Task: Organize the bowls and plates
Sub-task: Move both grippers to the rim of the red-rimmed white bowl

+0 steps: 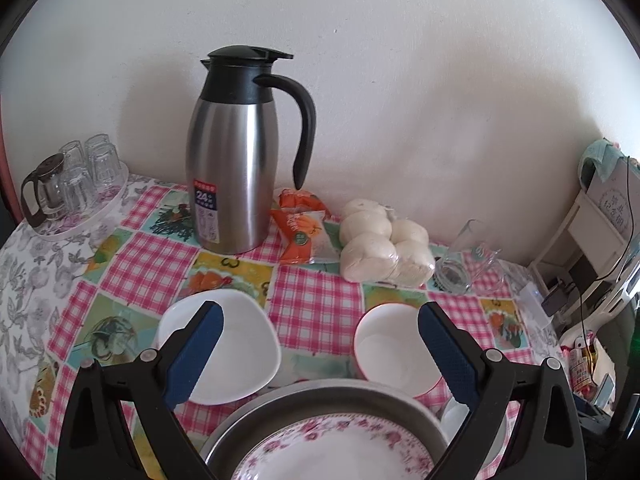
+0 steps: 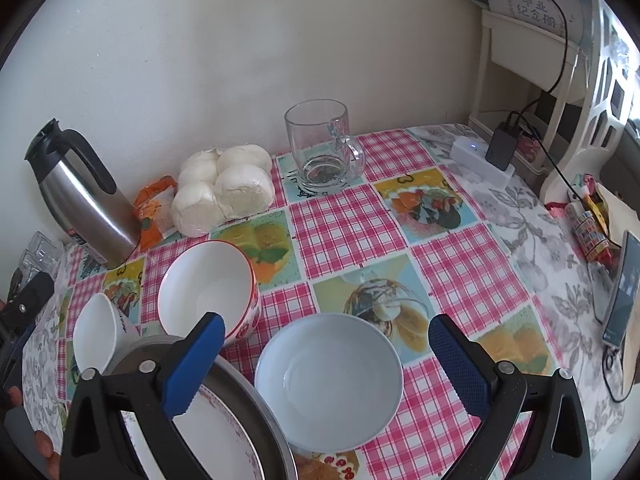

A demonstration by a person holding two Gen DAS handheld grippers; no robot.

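Near the front edge of the table (image 2: 460, 264), a floral plate (image 1: 340, 452) lies inside a metal pan (image 1: 320, 396), which sits below and between the fingers of the left gripper (image 1: 320, 344). That gripper hangs above the dishes with its blue-padded jaws spread wide and nothing between them. Just behind the pan stand a squarish white bowl (image 1: 236, 344) toward the left edge and a round red-patterned bowl (image 1: 396, 344) to its right, well apart from each other. Beside the pan on the right sits a pale blue bowl (image 2: 328, 376), framed by the right gripper (image 2: 322, 360), whose jaws are likewise wide apart and empty. Along the back edge, by the wall, stand a steel thermos jug (image 1: 236, 160), an orange packet (image 1: 300, 228), a bag of steamed buns (image 1: 384, 240) and a glass mug (image 2: 320, 148). A tray of upturned glasses (image 1: 84, 176) occupies the back left corner, a white power strip (image 2: 480, 160) the back right corner.
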